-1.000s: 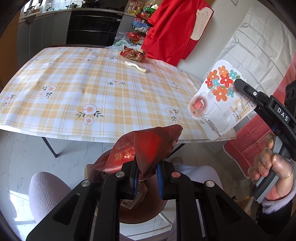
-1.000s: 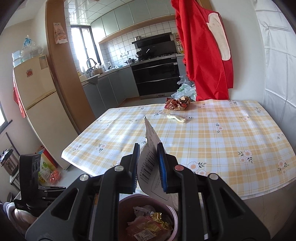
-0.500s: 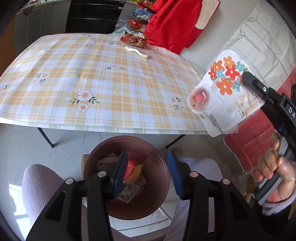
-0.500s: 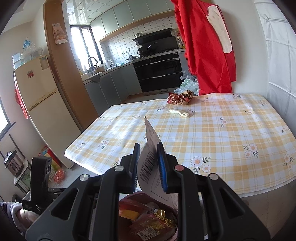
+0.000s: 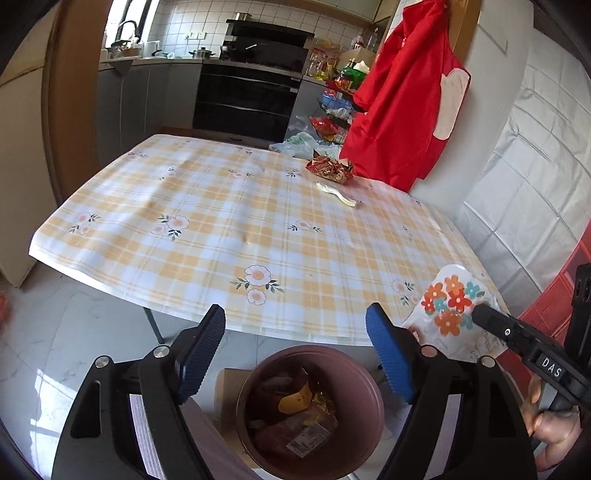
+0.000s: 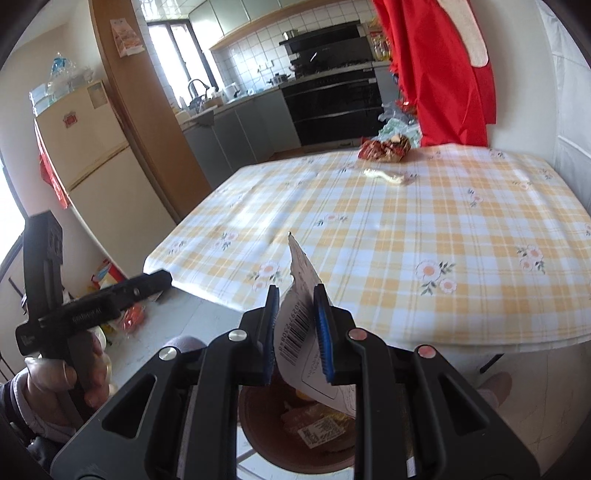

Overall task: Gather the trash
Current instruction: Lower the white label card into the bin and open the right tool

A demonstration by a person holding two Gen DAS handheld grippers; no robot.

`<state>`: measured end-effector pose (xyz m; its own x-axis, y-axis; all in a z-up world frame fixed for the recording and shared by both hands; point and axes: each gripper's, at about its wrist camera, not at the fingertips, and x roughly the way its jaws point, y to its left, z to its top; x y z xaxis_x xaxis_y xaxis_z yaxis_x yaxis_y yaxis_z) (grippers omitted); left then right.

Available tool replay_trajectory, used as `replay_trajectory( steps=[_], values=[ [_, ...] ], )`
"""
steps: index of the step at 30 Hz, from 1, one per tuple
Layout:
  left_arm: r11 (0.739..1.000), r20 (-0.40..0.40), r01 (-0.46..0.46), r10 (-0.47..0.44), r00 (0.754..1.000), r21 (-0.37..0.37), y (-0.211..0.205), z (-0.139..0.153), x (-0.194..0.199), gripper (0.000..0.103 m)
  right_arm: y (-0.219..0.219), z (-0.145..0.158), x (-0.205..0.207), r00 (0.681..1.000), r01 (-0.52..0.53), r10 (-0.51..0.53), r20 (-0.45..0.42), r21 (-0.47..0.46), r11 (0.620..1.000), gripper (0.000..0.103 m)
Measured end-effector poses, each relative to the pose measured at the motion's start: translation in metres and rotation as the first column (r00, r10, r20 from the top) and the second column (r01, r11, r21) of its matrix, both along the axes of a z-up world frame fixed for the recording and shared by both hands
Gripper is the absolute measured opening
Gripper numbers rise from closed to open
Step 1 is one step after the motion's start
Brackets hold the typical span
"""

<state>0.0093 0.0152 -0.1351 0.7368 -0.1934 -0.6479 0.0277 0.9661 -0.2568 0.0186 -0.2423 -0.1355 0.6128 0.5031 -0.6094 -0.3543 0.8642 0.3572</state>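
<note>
The jaws of the left gripper (image 5: 295, 349) are opening, empty, above the bin (image 5: 309, 410); those of the right gripper (image 6: 297, 330) are clamped on a flat packet (image 6: 299, 295), seemingly directly over the bin's rim, below the worktop's (image 6: 388, 236) near edge.

"DAS" label on right hand-held gripper (image 5: 484, 317)

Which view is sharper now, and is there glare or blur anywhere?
Left wrist: sharp, fisheye bends the table edge; window blown out. Right wrist: motion blur on the far wrappers, glare patch on the tablecloth; the held packet stays crisp.
</note>
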Motion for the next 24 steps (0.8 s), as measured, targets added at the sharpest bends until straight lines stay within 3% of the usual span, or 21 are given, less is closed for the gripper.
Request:
replay_trajectory(
  steps=[10,18,22,24],
  values=[
    [0.999,-0.024,-0.038,0.037,0.999,-0.039,0.016,-0.008,-0.005,0.078,0.021,-0.018,0.000,0.995,-0.054,0.053,-0.086,-0.010,0.998,0.025],
    [0.999,-0.039,-0.037,0.035,0.999,-0.034,0.015,-0.015,-0.003,0.078,0.021,-0.024,0.003,0.995,-0.034,0.033,-0.096,-0.015,0.999,0.030],
    [0.999,-0.039,-0.033,0.032,0.999,-0.023,0.013,-0.016,-0.002,0.078,0.011,-0.024,0.004,0.996,0.013,-0.015,-0.088,-0.017,1.000,0.045],
    [0.999,-0.039,-0.032,0.031,0.999,-0.016,0.012,-0.017,-0.002,0.078,0.008,-0.025,0.005,0.996,0.029,-0.030,-0.088,-0.023,0.999,0.046]
  ],
)
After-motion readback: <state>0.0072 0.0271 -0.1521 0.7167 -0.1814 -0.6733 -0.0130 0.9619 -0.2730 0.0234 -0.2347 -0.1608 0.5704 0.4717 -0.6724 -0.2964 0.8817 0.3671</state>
